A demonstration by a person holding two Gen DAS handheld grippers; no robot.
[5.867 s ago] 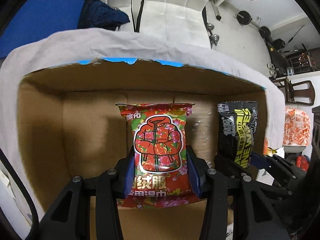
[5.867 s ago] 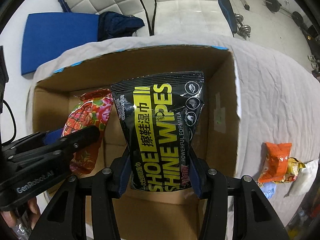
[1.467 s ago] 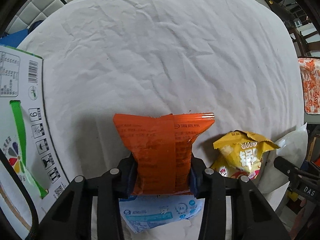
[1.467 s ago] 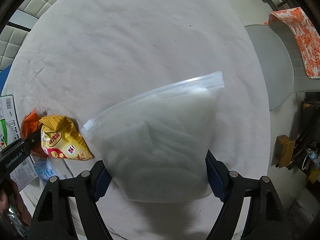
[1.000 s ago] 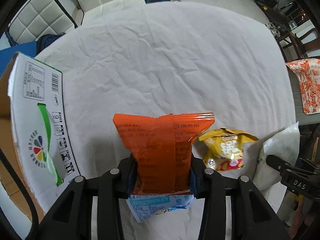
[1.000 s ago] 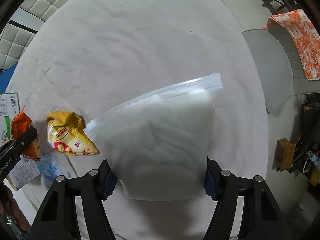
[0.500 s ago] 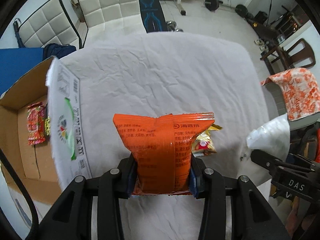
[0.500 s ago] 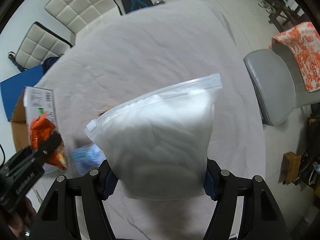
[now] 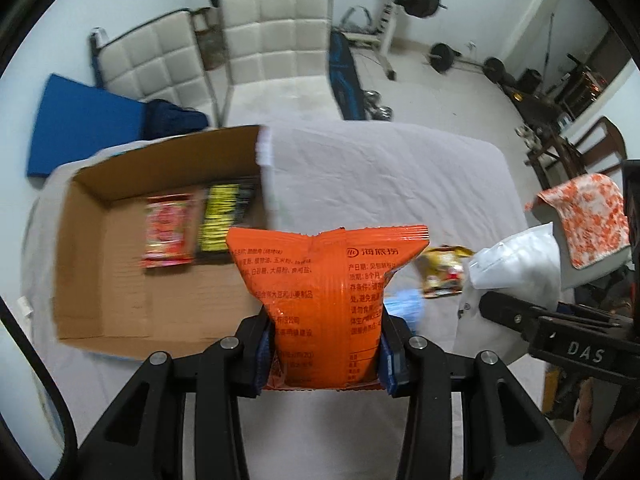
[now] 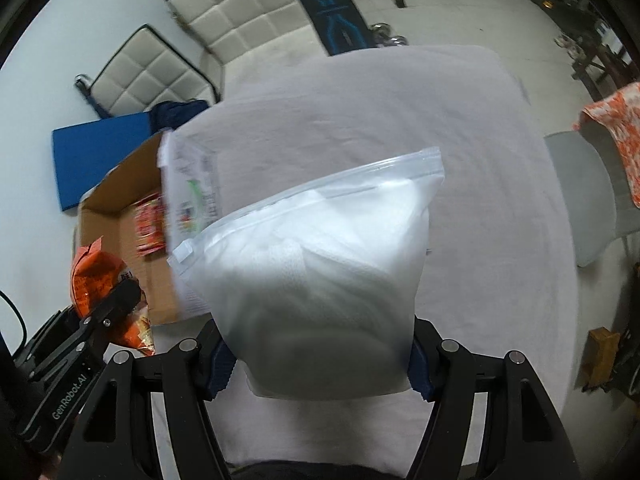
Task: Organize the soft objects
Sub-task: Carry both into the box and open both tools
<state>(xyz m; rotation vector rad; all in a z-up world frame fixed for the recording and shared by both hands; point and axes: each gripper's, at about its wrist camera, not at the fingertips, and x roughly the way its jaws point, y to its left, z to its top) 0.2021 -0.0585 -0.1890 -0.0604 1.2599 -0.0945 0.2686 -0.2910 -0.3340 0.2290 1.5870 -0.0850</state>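
My left gripper (image 9: 324, 354) is shut on an orange snack packet (image 9: 326, 292) and holds it upright above the table, to the right of the open cardboard box (image 9: 104, 324). The box holds a red floral pack (image 9: 168, 230) and a black and yellow wipes pack (image 9: 222, 216). My right gripper (image 10: 320, 368) is shut on a clear zip bag (image 10: 320, 272) of white soft material, held high over the white tablecloth (image 10: 400, 112). The box (image 10: 116, 184) and the orange packet (image 10: 96, 276) show at the left of the right wrist view.
A yellow snack bag (image 9: 442, 270) and a light blue pack (image 9: 402, 304) lie on the tablecloth (image 9: 380, 168) right of the orange packet. White padded chairs (image 9: 276, 36), a blue mat (image 9: 80, 120) and gym weights stand beyond the table. A grey chair with an orange cloth (image 10: 592, 168) is at the right.
Both grippers have risen and swung left toward the box, carrying the orange packet and the zip bag. The box interior has come into view.
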